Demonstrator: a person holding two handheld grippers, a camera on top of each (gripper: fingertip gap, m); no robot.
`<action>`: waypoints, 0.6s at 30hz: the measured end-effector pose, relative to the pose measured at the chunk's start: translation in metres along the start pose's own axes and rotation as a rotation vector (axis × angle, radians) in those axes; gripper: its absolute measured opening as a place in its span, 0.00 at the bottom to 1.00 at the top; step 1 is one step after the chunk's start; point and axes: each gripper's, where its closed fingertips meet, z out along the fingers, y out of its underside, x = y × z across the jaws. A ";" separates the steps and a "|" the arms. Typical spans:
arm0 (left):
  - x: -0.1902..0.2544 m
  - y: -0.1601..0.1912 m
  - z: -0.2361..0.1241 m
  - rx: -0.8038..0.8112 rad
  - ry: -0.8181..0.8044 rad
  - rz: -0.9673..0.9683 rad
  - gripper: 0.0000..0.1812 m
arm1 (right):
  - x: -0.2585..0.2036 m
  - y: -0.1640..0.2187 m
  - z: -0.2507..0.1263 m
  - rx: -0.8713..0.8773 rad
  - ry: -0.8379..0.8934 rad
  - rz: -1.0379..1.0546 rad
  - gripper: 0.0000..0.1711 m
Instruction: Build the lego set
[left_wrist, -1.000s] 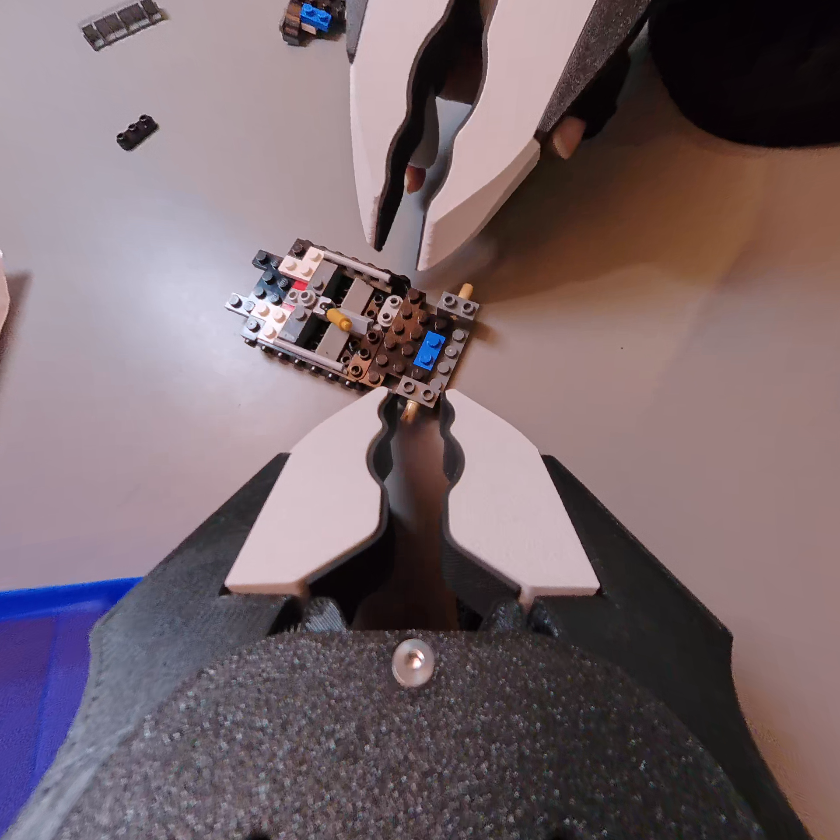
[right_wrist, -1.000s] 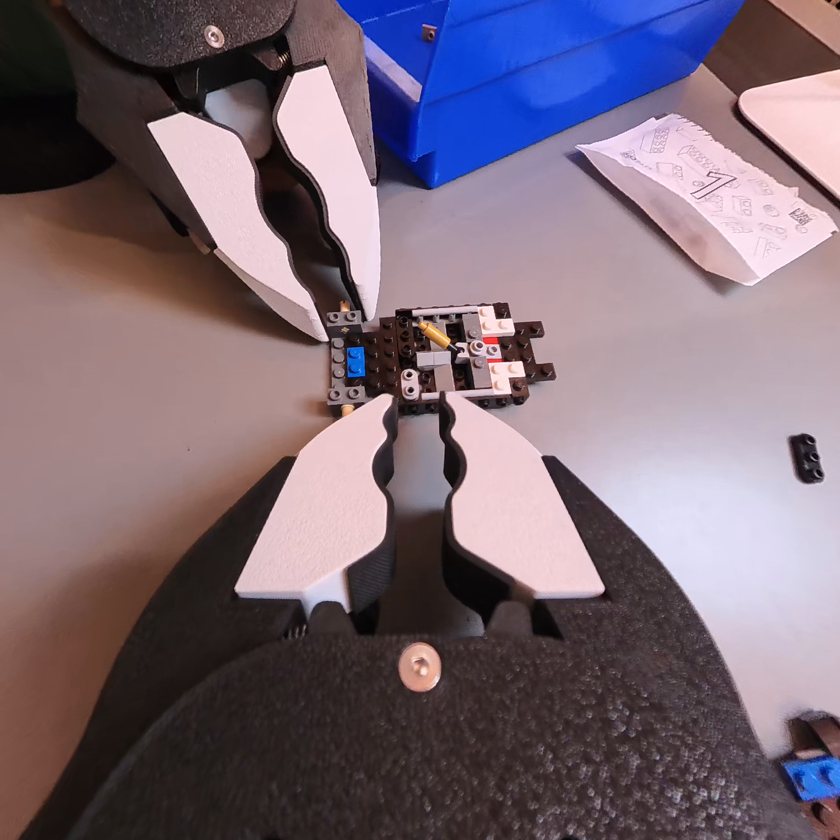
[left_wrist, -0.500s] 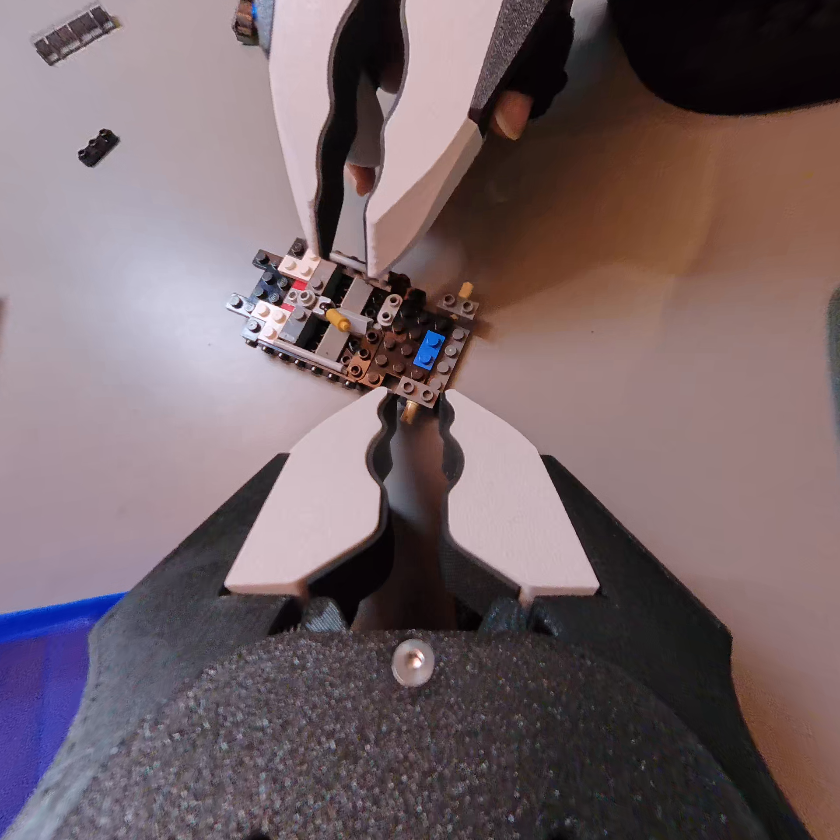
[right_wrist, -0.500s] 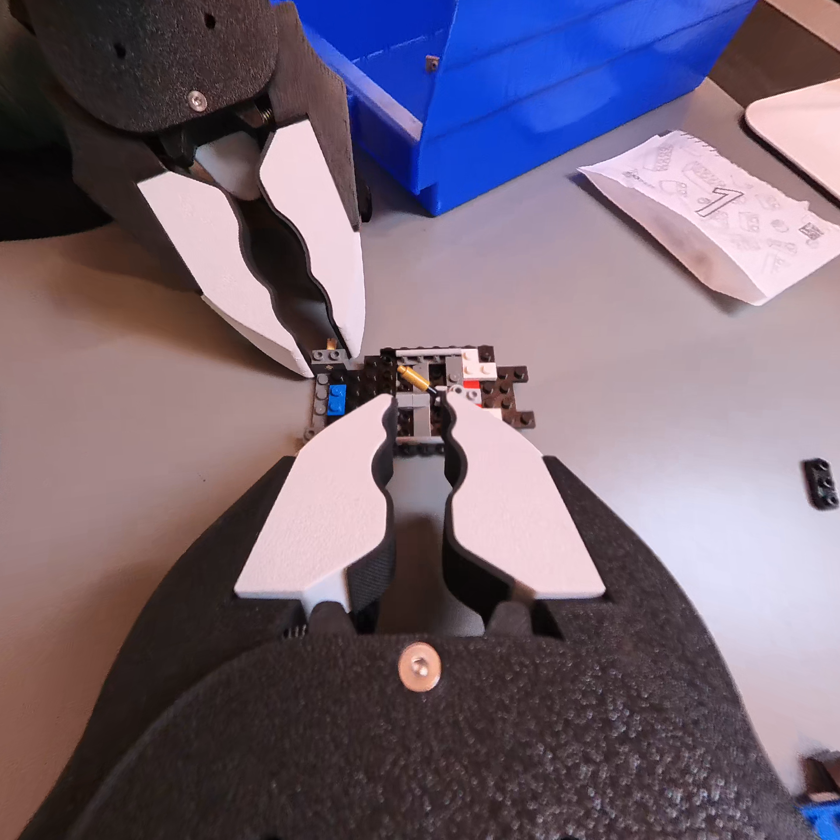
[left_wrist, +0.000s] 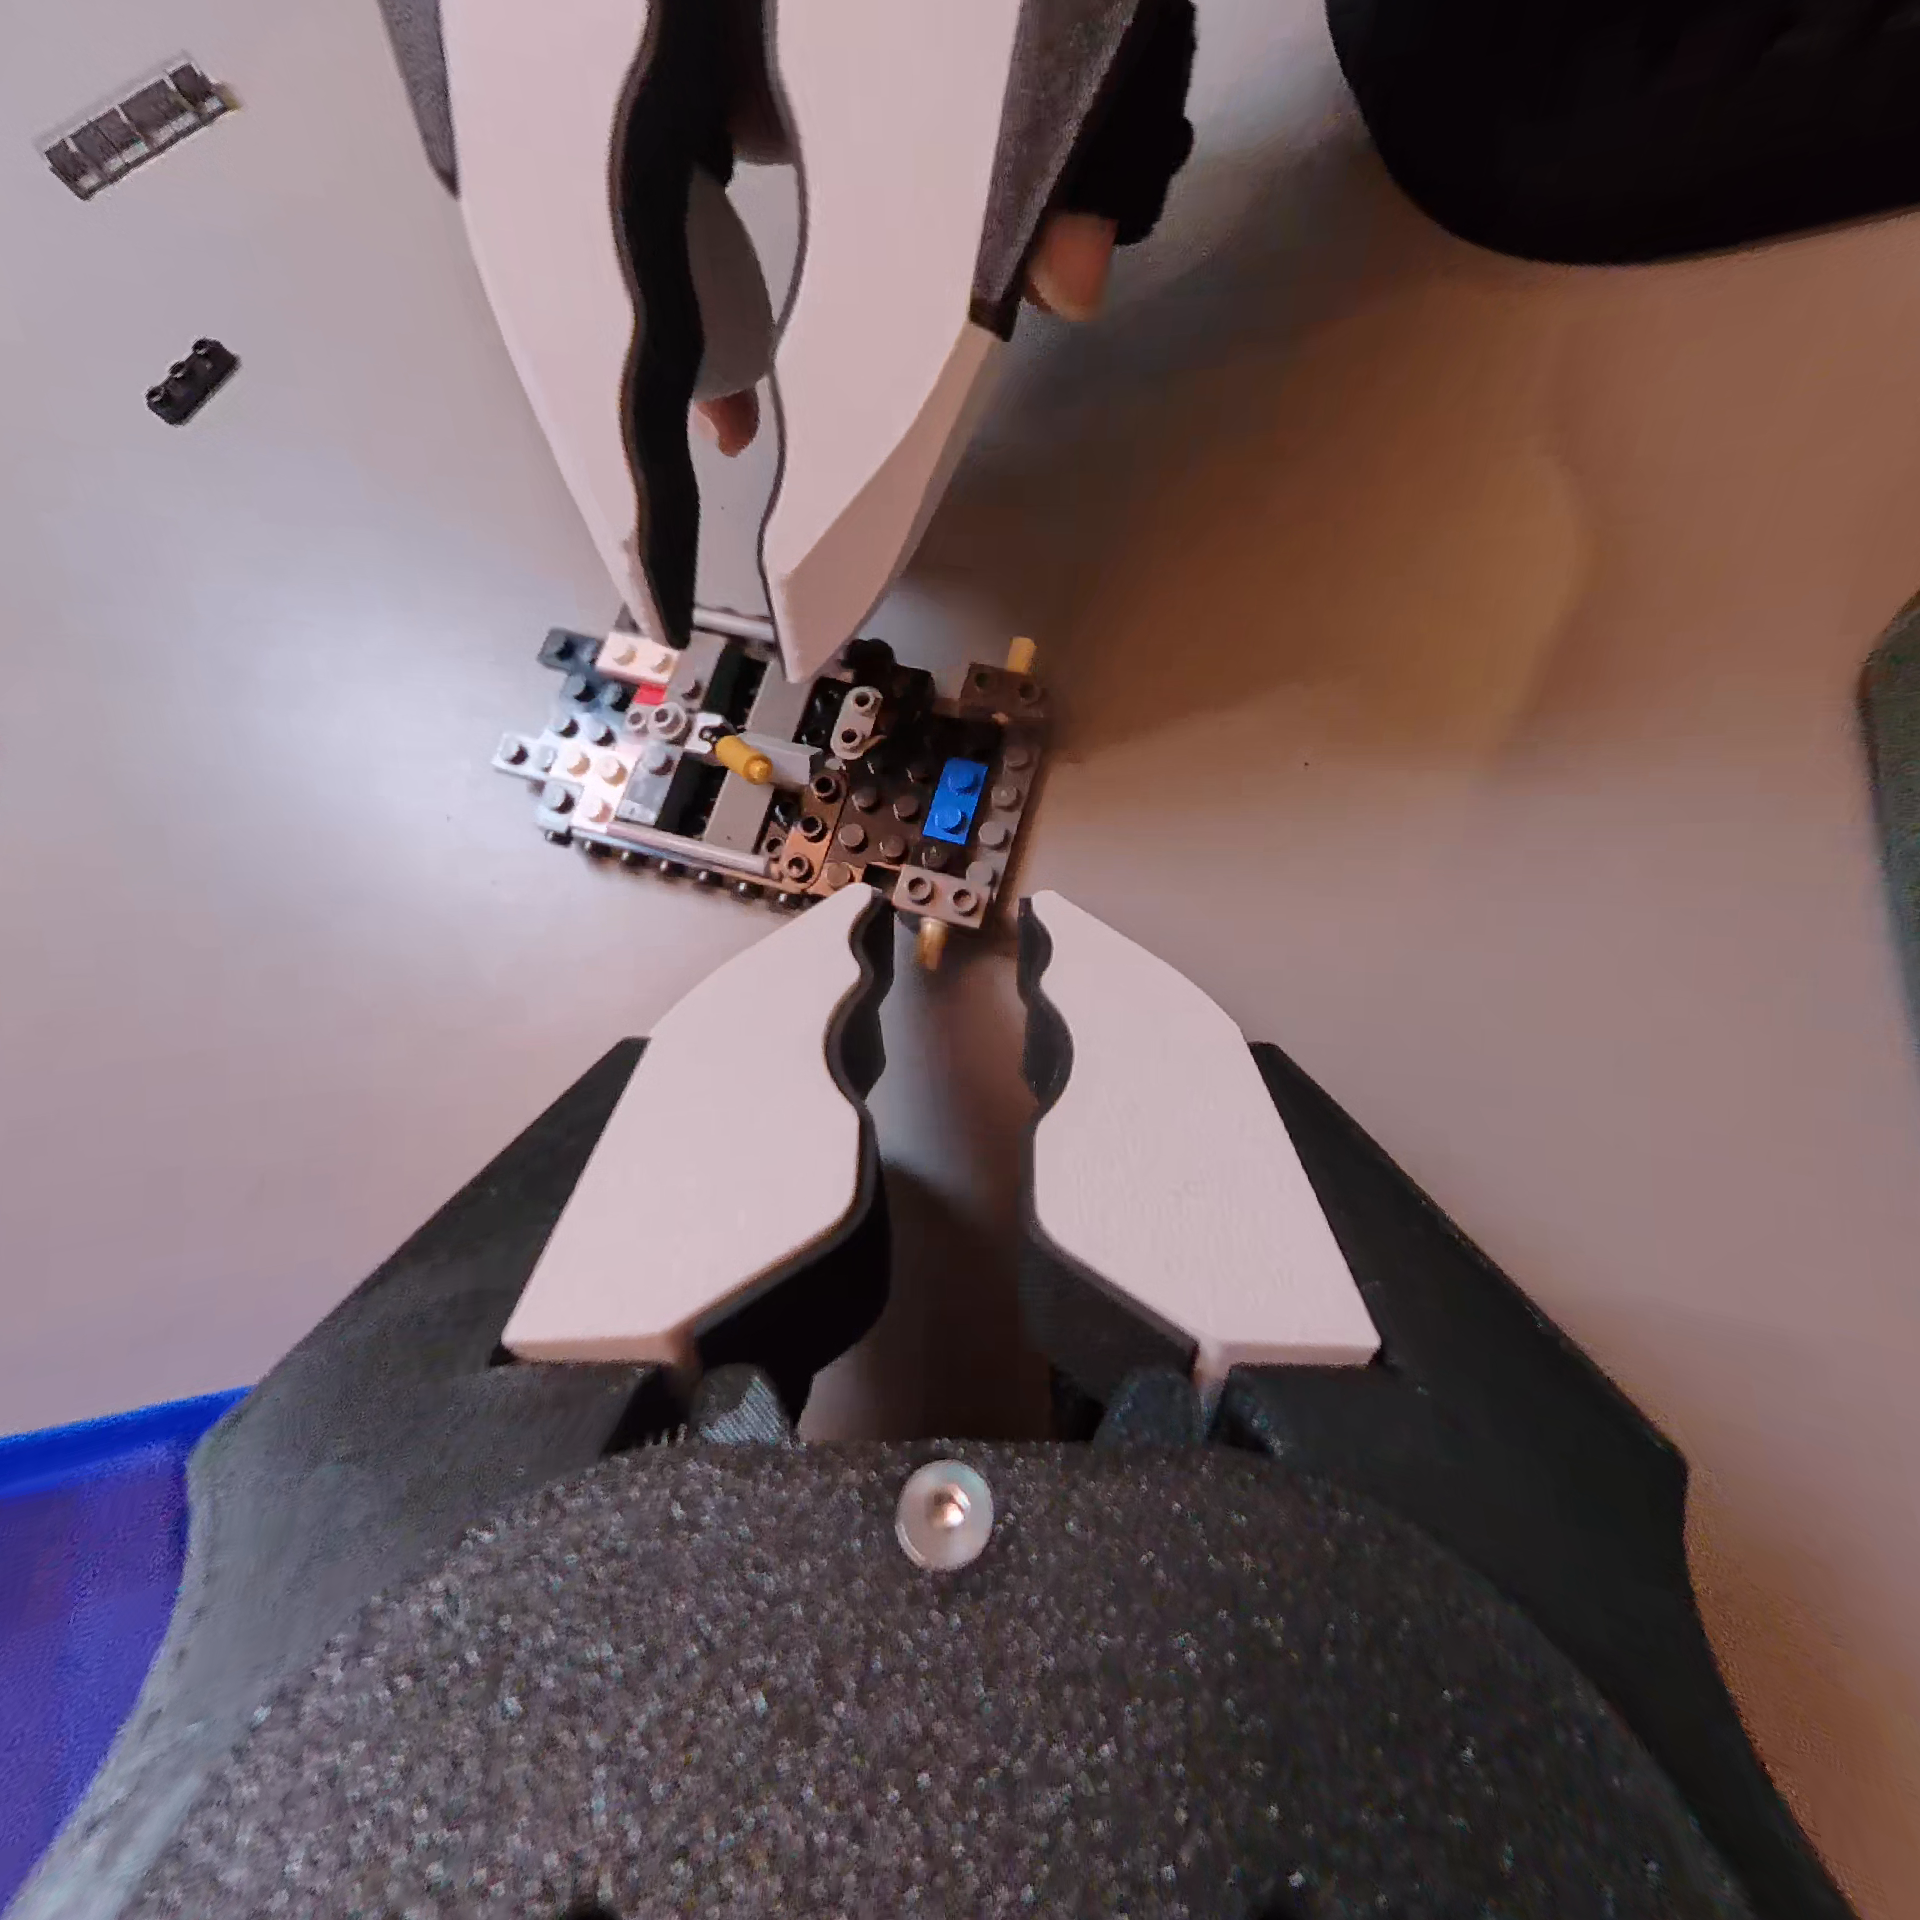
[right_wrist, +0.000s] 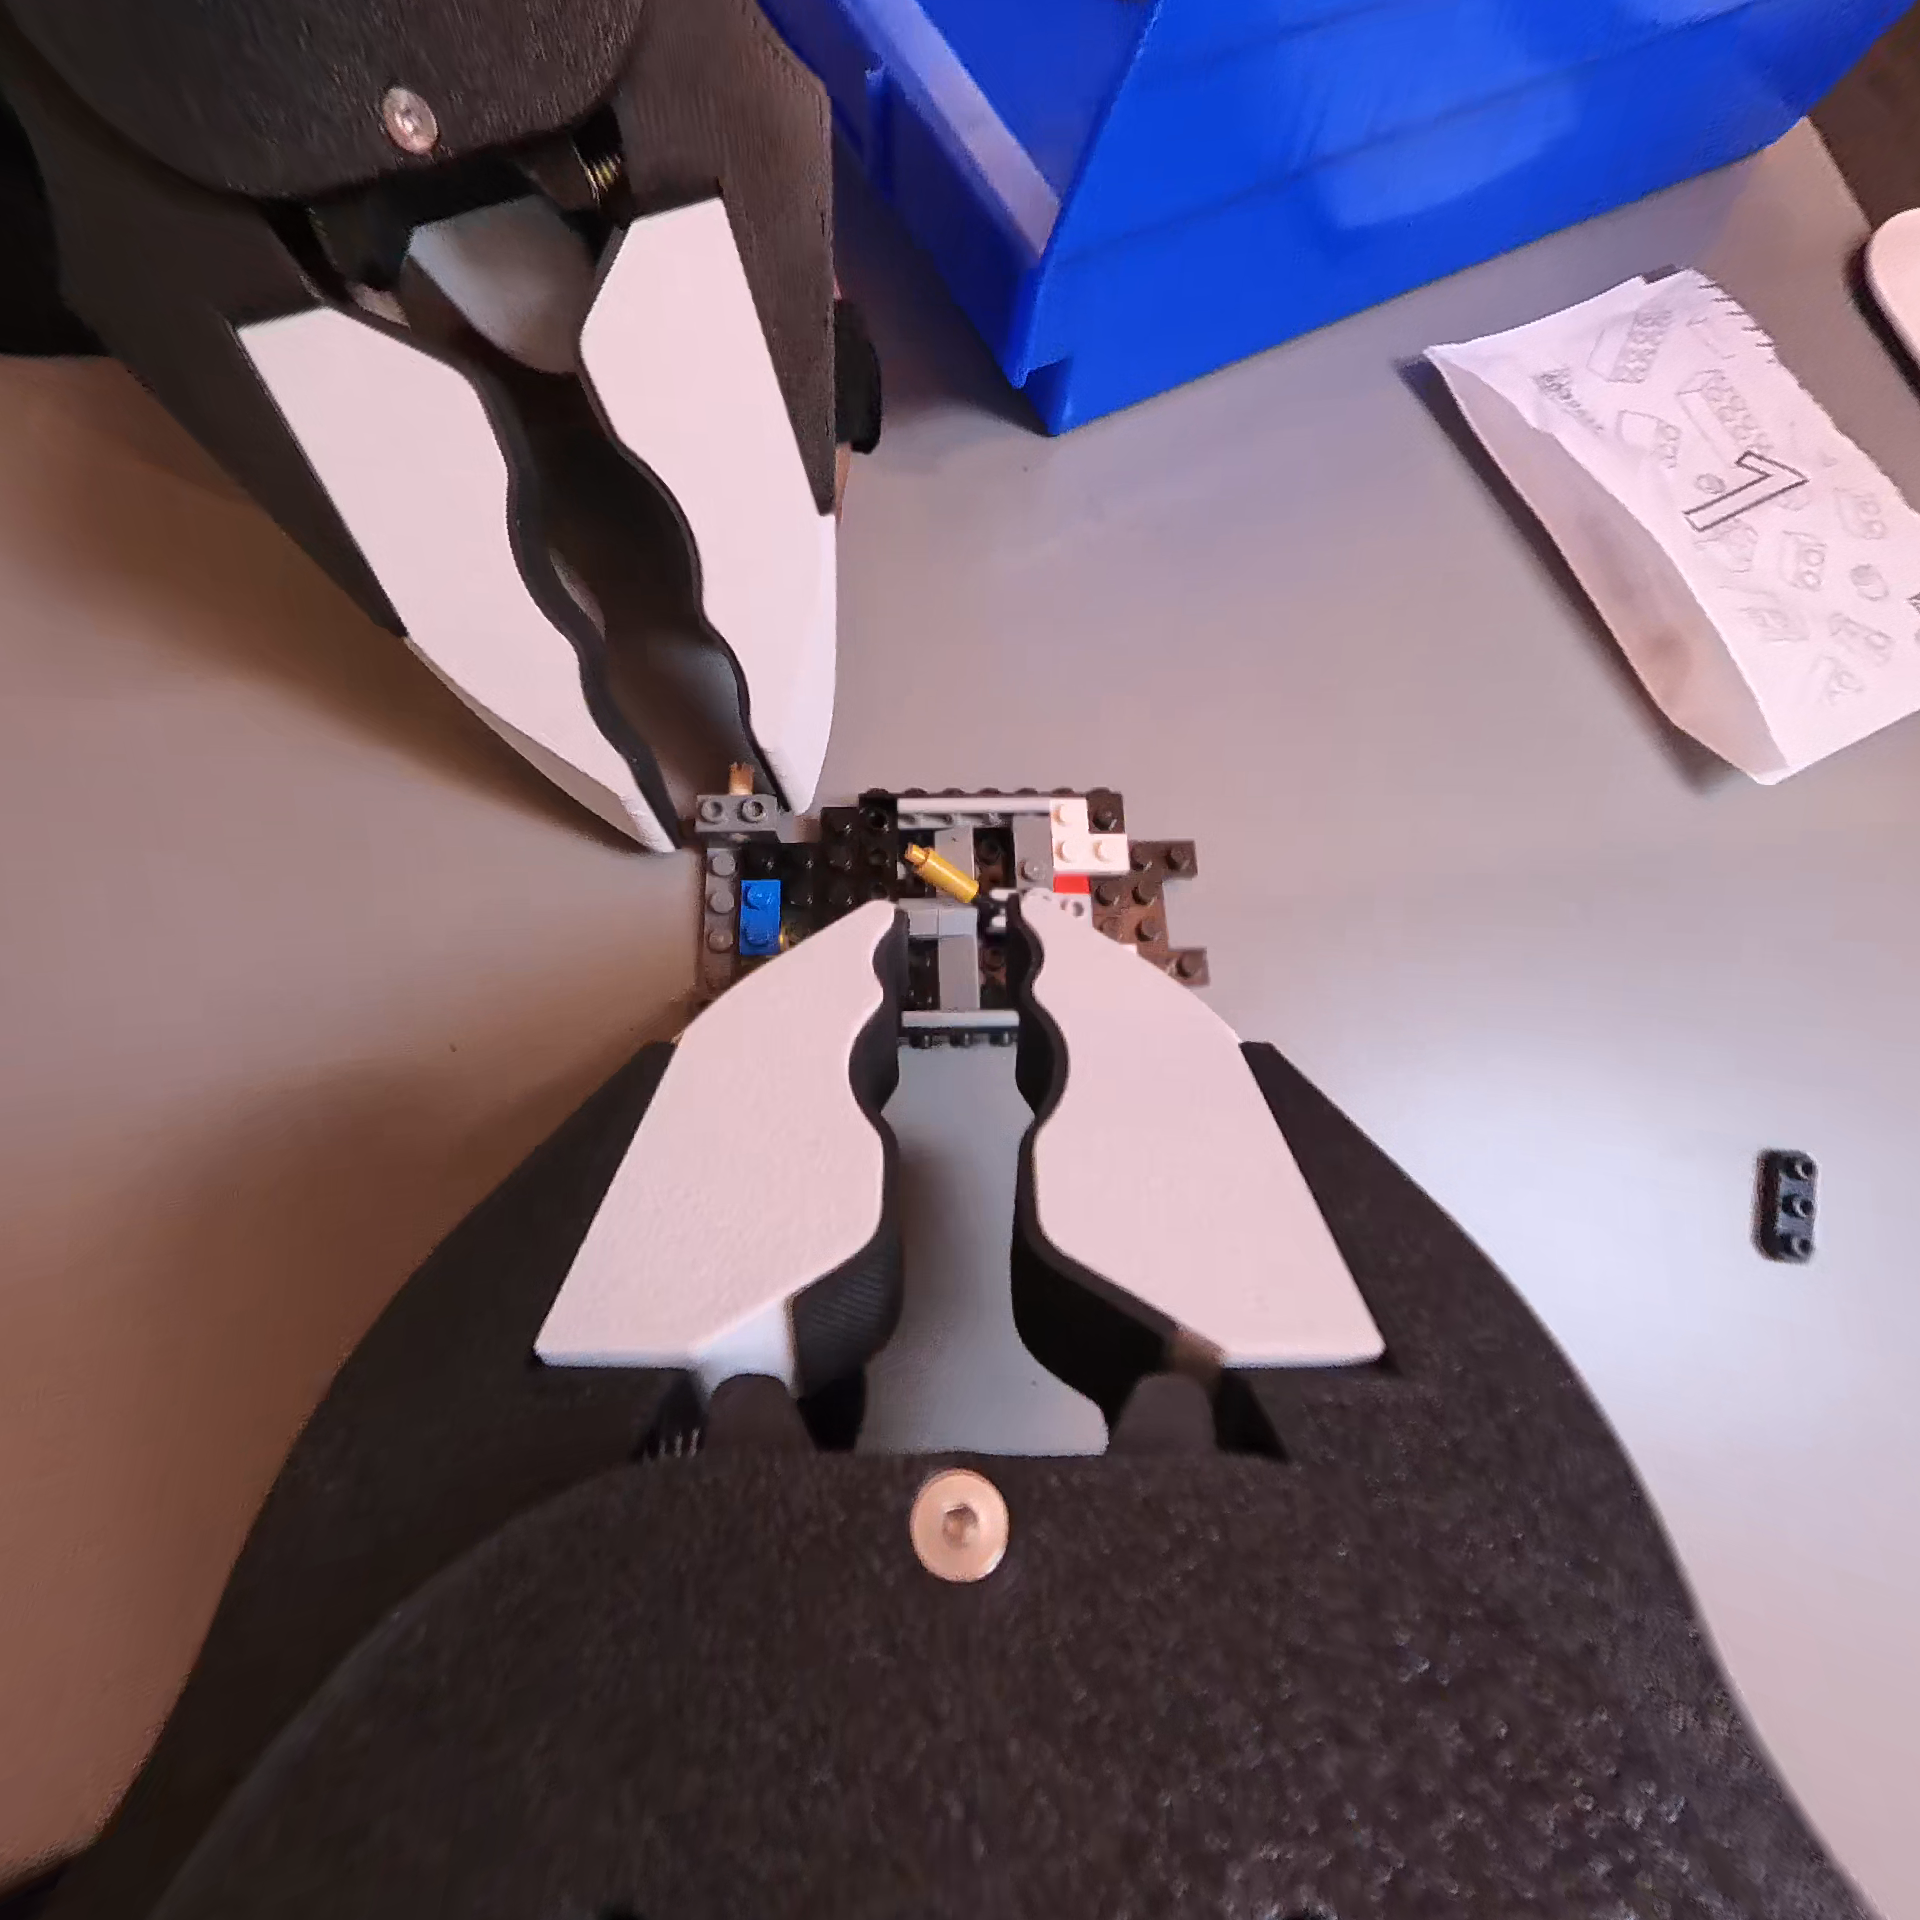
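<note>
Right wrist view: my right gripper (right_wrist: 956, 914) straddles the brick model (right_wrist: 940, 894) mid-frame, fingers parted; left gripper (left_wrist: 948, 902), also parted, flanks its corner.

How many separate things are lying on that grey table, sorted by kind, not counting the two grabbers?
Brick assembly: 1
Loose black brick: 1
Loose dark grey strip piece: 1
Blue bin: 1
Printed paper bag: 1
Total: 5

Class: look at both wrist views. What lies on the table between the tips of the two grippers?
The flat brick assembly lies there: left gripper at its blue-brick end, right gripper over its middle. Both views show it.
</note>
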 end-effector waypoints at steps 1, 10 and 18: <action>0.001 0.000 0.000 -0.001 -0.001 0.007 0.11 | -0.001 0.001 0.001 -0.013 -0.004 -0.007 0.10; 0.017 -0.007 0.005 0.010 0.030 0.071 0.11 | -0.005 0.003 -0.002 0.011 0.004 0.002 0.10; 0.010 -0.004 0.005 -0.004 0.002 0.063 0.09 | -0.003 0.004 -0.003 -0.006 -0.043 -0.013 0.10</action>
